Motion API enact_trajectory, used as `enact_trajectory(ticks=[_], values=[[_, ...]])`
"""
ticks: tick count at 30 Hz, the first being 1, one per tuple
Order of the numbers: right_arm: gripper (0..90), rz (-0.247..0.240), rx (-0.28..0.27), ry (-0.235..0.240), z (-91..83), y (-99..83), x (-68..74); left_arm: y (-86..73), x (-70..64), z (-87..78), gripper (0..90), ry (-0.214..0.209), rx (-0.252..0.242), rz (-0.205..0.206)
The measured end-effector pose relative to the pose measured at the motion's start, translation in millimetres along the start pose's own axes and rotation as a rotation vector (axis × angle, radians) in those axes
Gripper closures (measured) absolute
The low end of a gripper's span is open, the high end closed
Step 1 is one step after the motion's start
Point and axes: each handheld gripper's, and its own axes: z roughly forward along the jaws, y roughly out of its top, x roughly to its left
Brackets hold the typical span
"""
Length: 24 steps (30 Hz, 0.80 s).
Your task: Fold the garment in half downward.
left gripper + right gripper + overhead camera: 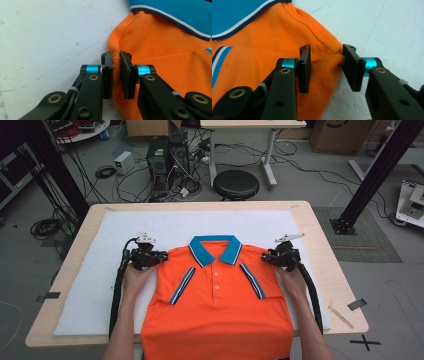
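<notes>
An orange polo shirt [216,312] with a blue collar [216,248] lies face up on the white mat, both sleeves folded in over its chest and its hem hanging off the near edge. My left gripper [162,256] is at the shirt's left shoulder. In the left gripper view its jaws [116,72] are shut on a thin fold of the orange fabric [162,50]. My right gripper [267,256] is at the other shoulder. In the right gripper view it [325,67] stands open, its jaws astride a bunched fold of the shoulder [274,37].
A white foam mat [125,285] covers most of the wooden table [320,245]. A thin wooden stick [341,316] and a piece of black tape [356,304] lie near the right front corner. Beyond the far edge stand a black stool [236,184] and floor cables.
</notes>
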Motion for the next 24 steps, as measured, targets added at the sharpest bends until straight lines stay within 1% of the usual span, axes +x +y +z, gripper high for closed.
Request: enact_trajectory(ticks=[12,16,17,18,21,24], values=[[72.3,0.009,-0.008,0.027,-0.2,-0.9,-1.6,-0.1,-0.1,0.0,81.0,0.003,0.0,0.005],[77.0,0.004,-0.008,0.037,-0.1,-1.0,-1.3,0.0,-0.6,0.0,81.2,0.003,0.001,0.006],[78.3,-0.007,-0.015,0.042,0.2,-1.0,-1.7,0.1,-0.6,-0.1,81.3,0.004,0.001,0.007],[80.2,0.0,-0.012,0.045,0.0,-1.0,-1.1,0.1,-0.6,-0.1,81.3,0.005,0.001,0.007],[82.3,-0.005,-0.016,0.052,0.2,-1.0,-2.0,0.1,-0.6,-0.1,81.4,0.004,0.001,0.007],[83.8,0.009,-0.013,0.057,-0.4,-1.2,-2.3,0.0,-1.0,0.1,81.4,0.005,-0.003,0.003]])
